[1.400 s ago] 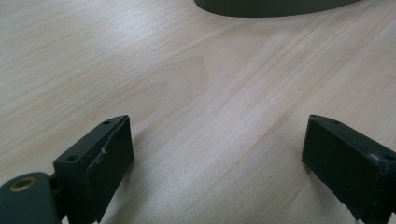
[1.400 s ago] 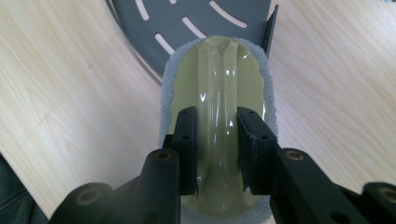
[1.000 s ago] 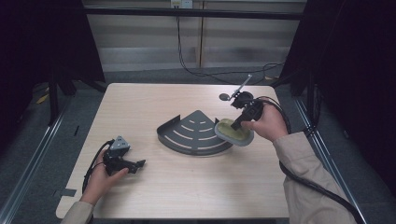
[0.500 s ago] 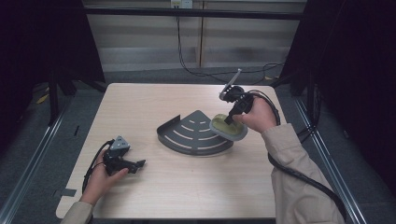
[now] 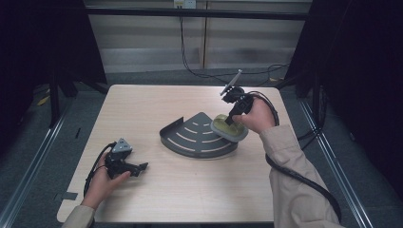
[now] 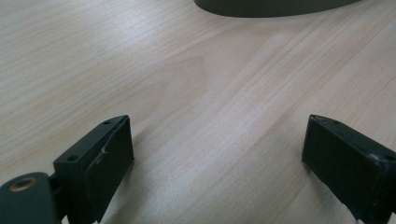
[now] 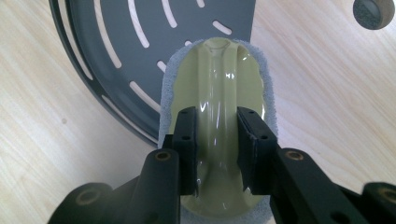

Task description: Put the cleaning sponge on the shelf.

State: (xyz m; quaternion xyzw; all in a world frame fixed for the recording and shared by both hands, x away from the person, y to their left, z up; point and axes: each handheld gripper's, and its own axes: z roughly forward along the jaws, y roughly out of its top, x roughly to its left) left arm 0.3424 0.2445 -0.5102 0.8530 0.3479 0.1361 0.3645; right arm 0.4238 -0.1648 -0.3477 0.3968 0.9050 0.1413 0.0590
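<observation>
So I've got the scrubber [image 7: 218, 121] pinched by its raised center ridge in my right gripper [image 7: 215, 149], jaws clamped on either side of that glossy olive handle, grey pad underneath. From the high view the scrubber [image 5: 229, 128] sits on the right-hand edge of the dark fan-shaped rack [image 5: 199, 135], half on it, half hanging over toward my right hand [image 5: 254, 116]. The thing that matters for the next stroke: in the right gripper view the scrubber's long axis runs straight away from my jaws, and the slotted face of the rack [image 7: 140, 56] spreads out ahead and to the left of it, with the rack's straight wall running off on the right side. So the uncleaned slotted surface lies forward-left of the pad, and I'd guess the move is to push along that long axis and sweep across the curved slots, keeping the pad flat so it doesn't catch the rim. My left gripper [image 5: 124, 164] is parked well away at the near-left of the table [image 5: 157, 199], jaws wide apart with nothing in them, bare wood between them in the left gripper view [image 6: 219, 154]. It's clearly the farther one, only the rack's edge [image 6: 275, 7] peeking in up top, so right does the scrubbing
</observation>
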